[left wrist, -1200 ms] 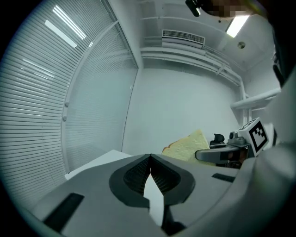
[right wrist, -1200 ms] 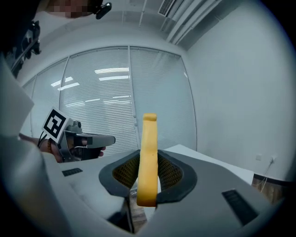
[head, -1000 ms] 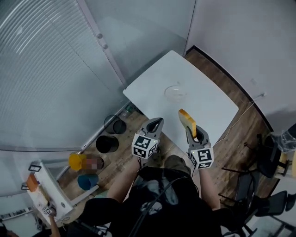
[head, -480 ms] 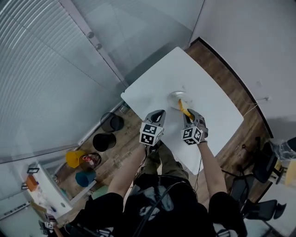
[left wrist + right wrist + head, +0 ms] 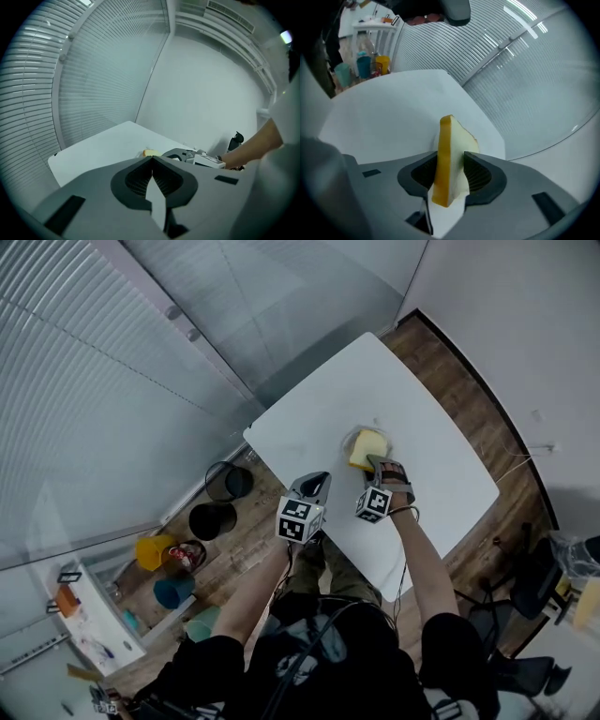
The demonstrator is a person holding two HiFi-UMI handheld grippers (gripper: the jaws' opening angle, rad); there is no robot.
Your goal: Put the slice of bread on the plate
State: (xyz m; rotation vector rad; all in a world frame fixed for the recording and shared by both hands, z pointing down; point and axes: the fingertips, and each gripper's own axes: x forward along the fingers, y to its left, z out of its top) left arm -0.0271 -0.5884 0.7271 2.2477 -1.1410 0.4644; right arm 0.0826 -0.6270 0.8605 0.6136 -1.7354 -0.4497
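**Lowering bread at the plate**

Pinching the slice of bread (image 5: 448,150) edge-on in the right gripper (image 5: 450,171). Pressing the golden crust side against one pad and the pale crumb against the other, with the jaws opening. Pointing steeply down at the clear plate (image 5: 379,431), near the middle of the white table (image 5: 309,413). Showing the slice directly over that plate in the head view, though not showing whether it is touching the plate or hanging just above it. Holding the left gripper (image 5: 152,161) just beside the right one, near the table's closer edge, with jaws pressed together on nothing. Standing over a wooden floor (image 5: 246,542), with two dark bins (image 5: 214,519) well apart from the table, under the slatted blinds (image 5: 84,381).
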